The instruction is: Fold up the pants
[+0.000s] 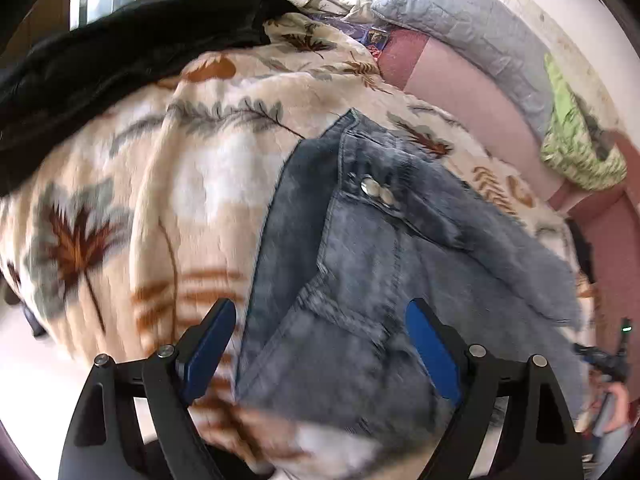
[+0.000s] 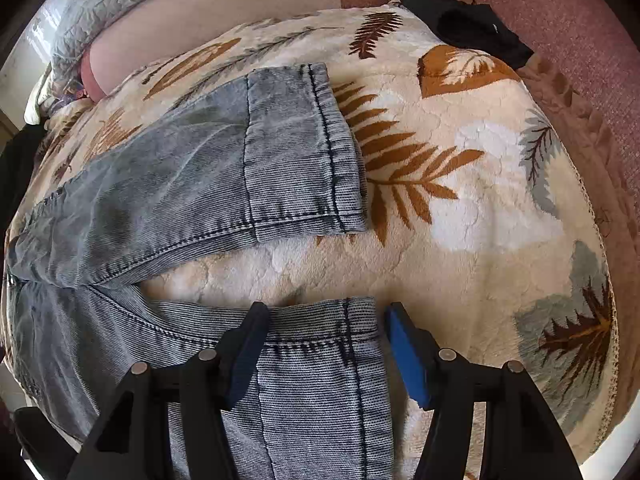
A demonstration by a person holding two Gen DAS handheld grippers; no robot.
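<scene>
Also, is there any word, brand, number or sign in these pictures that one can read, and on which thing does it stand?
None can be read.
Jeans: the two metal buttons at the waist are blurred; any marking on them is not legible.
Leaf-pattern blanket: only pictures of leaves, no words.
Black garment: a tiny pale mark at its edge, too small to read.
Both pairs of fingers: no label visible.

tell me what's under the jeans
The jeans lie on a cream fleece blanket with a leaf print, which shows all around them and between the two legs. Whatever lies beneath the denim itself is covered.
</scene>
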